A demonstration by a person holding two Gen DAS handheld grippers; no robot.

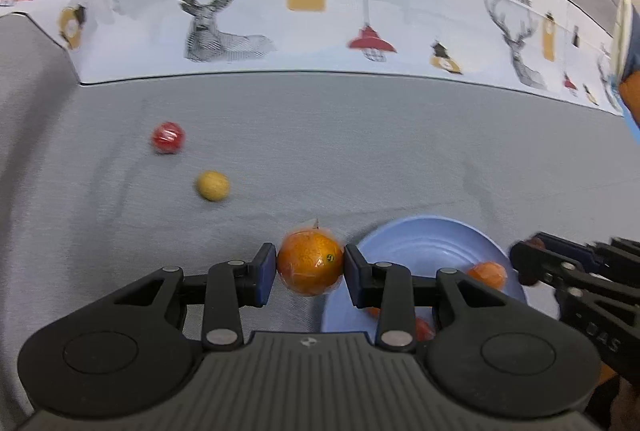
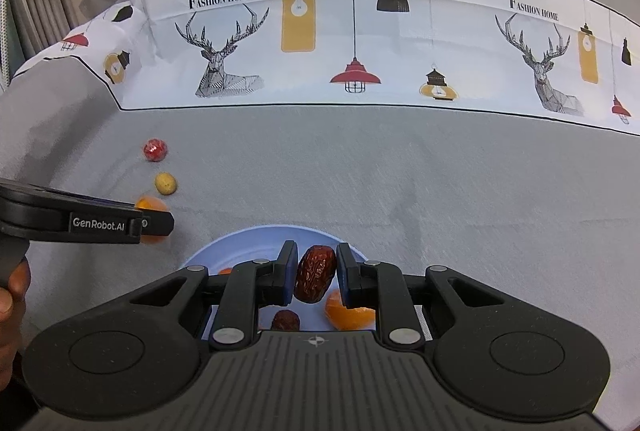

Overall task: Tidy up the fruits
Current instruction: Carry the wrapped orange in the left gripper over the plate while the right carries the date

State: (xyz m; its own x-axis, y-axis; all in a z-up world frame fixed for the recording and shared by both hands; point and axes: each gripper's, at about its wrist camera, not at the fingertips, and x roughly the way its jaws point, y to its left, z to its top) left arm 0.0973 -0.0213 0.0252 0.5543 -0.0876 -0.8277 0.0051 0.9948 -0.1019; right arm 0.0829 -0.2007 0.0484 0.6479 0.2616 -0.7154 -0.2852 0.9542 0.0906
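My left gripper (image 1: 310,269) is shut on a wrapped orange (image 1: 310,263), held just left of the blue plate (image 1: 424,243). My right gripper (image 2: 317,275) is shut on a dark red date (image 2: 315,273), held over the blue plate (image 2: 224,245). On the plate lie an orange piece (image 2: 346,313), another date (image 2: 286,321) and a small red fruit (image 1: 422,329). A red wrapped fruit (image 1: 168,137) and a yellow round fruit (image 1: 212,185) lie on the grey cloth to the far left. The left gripper with its orange (image 2: 152,205) shows at the left of the right wrist view.
The grey tablecloth (image 2: 440,191) has a white printed band (image 2: 360,43) with deer and lamps along the far side. The right gripper (image 1: 532,265) reaches over the plate's right rim in the left wrist view. A hand (image 2: 12,287) holds the left gripper's handle.
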